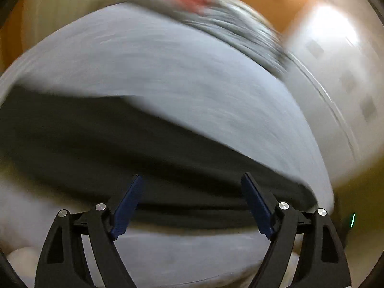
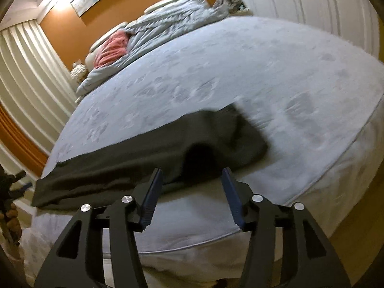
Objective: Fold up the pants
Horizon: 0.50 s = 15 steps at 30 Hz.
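The dark pants (image 2: 144, 158) lie along the near edge of the bed (image 2: 240, 72), stretched out as a long narrow band from the near left corner toward the middle of that edge, with the right end somewhat bunched and raised. Judging from that narrow shape, the legs may already lie one over the other lengthwise, though the blur makes that uncertain; the crosswise folds that would bring it to a compact packet look not yet done, so the task seems to be in an early to middle part. At the left, the left gripper (image 1: 192, 180) hovers just above the band of pants (image 1: 144, 158) at the near edge, its blue fingers (image 1: 127, 208) spread wide apart and released, with nothing between them; whether the tips touch the cloth cannot be told in the motion-blurred left wrist view. Further right, the right gripper (image 2: 192, 172) points at the raised right part of the pants, its fingers (image 2: 150, 199) likewise parted and empty, near the fabric but seemingly not gripping it. A rumpled grey duvet (image 2: 163, 28) and a pink cloth (image 2: 110, 48) lie at the far edge.
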### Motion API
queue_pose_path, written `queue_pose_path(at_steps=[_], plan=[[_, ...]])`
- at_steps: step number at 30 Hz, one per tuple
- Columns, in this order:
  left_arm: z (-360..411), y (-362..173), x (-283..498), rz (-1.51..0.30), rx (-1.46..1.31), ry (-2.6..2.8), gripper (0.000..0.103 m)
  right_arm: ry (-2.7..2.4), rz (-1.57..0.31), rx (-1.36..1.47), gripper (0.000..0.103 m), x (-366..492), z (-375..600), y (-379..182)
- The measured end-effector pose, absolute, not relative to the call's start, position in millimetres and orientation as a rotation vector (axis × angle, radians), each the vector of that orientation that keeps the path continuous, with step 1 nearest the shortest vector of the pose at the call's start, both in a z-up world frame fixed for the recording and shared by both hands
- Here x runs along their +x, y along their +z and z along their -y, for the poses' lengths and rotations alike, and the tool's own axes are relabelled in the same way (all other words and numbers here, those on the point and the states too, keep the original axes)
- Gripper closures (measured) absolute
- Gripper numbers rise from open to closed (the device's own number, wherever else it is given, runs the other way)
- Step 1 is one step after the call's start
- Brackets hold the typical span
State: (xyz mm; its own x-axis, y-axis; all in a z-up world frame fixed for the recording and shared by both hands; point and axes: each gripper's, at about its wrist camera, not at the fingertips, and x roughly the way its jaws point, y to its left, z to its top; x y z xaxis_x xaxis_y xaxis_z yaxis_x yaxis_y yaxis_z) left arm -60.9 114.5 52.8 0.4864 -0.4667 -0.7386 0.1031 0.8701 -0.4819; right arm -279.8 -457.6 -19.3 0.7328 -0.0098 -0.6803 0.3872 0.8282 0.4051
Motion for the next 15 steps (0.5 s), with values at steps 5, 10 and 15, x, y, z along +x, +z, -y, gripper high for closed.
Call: queue_pose_path(at_steps=[5, 10, 15], plan=[[-284, 30, -47, -0.969, -0.655, -0.056, 0.023, -0.225, -0.756, 0.605, 0.053, -258, 435, -26], [-353, -10, -21, -0.985, -0.827, -0.046, 0.023, -0.289, -0.784, 0.602, 0.053, -245, 414, -19], [-355, -9, -7, -0.904, -0.851, -0.17, 0.055, -0.381, -0.782, 0.607, 0.052, -253, 410, -14]])
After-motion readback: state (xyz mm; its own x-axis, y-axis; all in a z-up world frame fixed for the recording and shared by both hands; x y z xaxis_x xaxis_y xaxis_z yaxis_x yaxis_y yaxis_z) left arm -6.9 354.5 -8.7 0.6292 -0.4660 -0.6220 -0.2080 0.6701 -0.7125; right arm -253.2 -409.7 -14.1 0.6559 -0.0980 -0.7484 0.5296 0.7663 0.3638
